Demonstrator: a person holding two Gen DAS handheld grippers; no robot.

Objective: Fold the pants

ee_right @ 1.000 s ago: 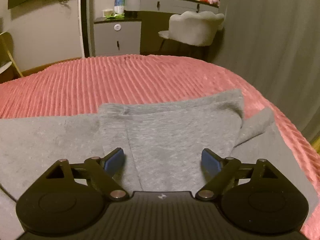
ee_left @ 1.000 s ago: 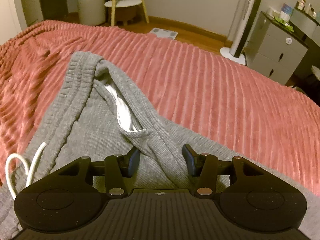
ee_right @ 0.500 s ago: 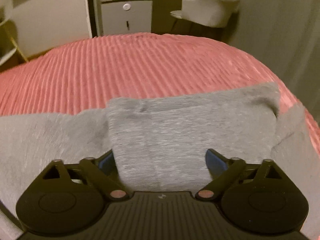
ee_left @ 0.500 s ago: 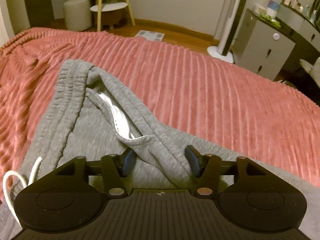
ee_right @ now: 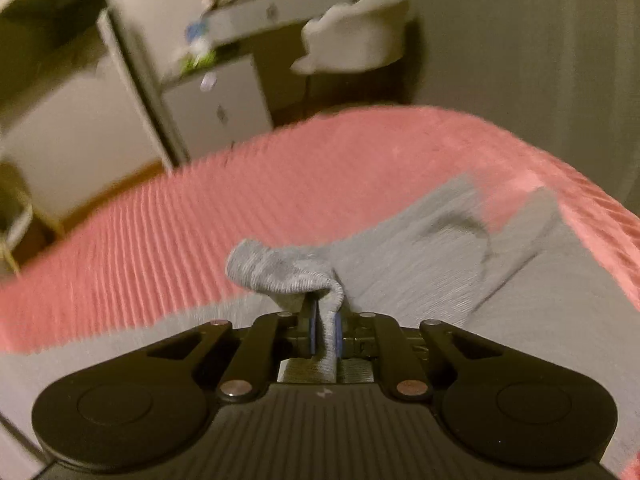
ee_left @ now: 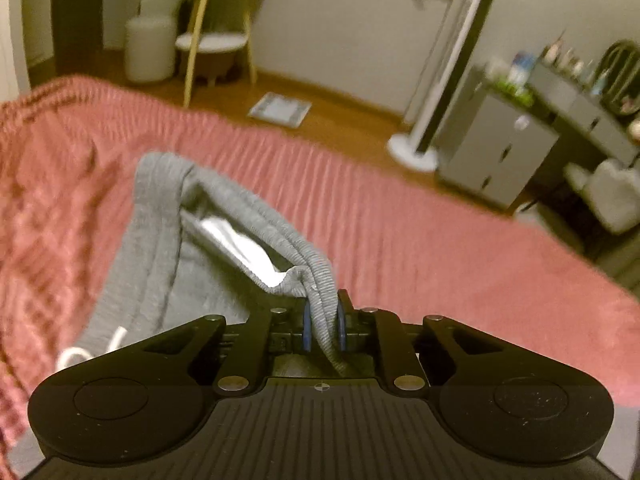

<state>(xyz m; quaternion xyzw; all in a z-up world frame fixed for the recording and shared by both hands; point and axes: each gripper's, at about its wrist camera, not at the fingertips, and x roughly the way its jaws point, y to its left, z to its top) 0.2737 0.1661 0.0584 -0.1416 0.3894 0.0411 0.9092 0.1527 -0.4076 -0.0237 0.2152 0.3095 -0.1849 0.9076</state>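
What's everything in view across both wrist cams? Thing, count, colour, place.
pants: 1, grey, spread on the blanket, waistband and leg end pinched up
drawstring: 1, white, at the waistband's near end
blanket: 1, pink ribbed, covering the bed
tower fan: 1, white and black, on the floor by the wall
scale: 1, white, on the floor
drawer unit: 1, grey, beside the fan
chair: 1, white, at the dresser
left claw: 1, black, shut on the waistband
right claw: 1, black, shut on a leg end

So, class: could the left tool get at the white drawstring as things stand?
Probably not yet: the left tool is shut on the waistband of the pants, so it would have to let go first. The drawstring itself lies uncovered, down to its left.
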